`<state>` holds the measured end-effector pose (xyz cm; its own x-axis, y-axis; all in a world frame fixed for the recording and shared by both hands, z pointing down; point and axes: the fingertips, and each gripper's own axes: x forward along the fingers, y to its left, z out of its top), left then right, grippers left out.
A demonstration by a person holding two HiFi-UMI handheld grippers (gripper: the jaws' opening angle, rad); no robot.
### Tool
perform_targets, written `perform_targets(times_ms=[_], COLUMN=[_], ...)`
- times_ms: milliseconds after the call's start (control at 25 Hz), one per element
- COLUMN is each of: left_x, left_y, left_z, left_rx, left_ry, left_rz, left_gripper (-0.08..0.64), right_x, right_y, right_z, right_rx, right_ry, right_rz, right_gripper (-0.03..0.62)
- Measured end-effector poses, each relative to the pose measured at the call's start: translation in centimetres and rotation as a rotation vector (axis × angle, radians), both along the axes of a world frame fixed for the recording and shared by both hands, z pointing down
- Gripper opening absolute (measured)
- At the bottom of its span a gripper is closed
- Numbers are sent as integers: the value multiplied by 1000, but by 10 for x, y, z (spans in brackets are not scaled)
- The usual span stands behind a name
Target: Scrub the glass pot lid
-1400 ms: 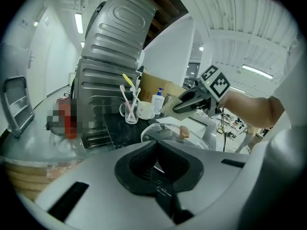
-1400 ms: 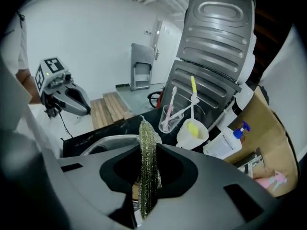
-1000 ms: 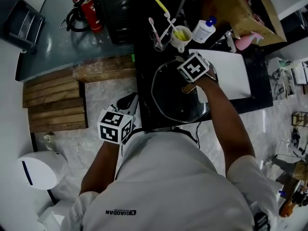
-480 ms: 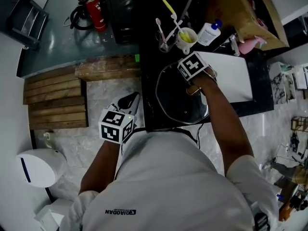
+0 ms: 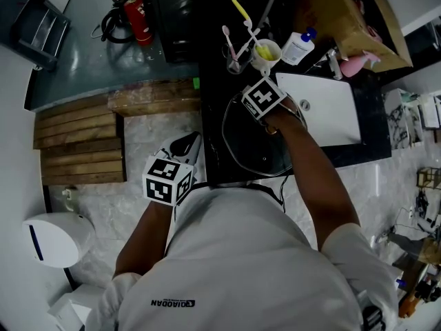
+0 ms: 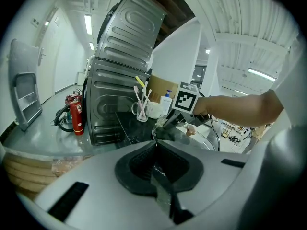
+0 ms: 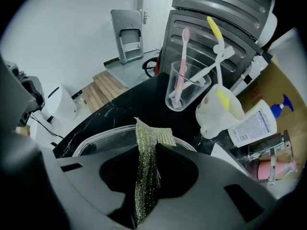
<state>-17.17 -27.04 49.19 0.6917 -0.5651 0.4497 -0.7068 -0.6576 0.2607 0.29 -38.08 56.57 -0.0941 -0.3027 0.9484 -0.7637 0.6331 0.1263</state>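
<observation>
The glass pot lid (image 5: 258,150) lies flat on the black counter (image 5: 213,109); its metal rim (image 7: 103,138) shows just under my right jaws. My right gripper (image 5: 260,96) is over the lid's far left part, shut on a green-gold scouring cloth (image 7: 152,134) that sticks out past the jaws onto the rim. My left gripper (image 5: 187,145) hangs off the counter's left edge, pointing at the lid (image 6: 183,136). Its jaws (image 6: 156,143) are shut with nothing seen between them, apart from the lid.
Behind the lid stand a clear cup of toothbrushes (image 5: 234,57), a white mug (image 5: 264,54) and a pump bottle (image 5: 298,47). A white board (image 5: 327,105) lies to the right. A dark metal appliance (image 5: 200,12) is at the back, wooden slats (image 5: 79,147) on the floor.
My right gripper has slid left and slightly away across the lid with the cloth. The left gripper has stayed put.
</observation>
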Motion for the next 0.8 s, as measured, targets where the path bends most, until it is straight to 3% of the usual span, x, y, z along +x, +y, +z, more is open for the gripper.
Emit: perform_targets(times_ms=[400,800], left_x=[0,9], left_y=[10,25], left_z=[-2,-9], left_rx=[7,22], left_ry=[-6,-3], left_rz=[2,19], left_gripper=[17,17], right_x=[-35,-62], right_y=[20,44], right_z=[-3,-5], right_rx=[18,99], right_ry=[23,51], right_rz=[-142,-278], right_gripper=[95,96])
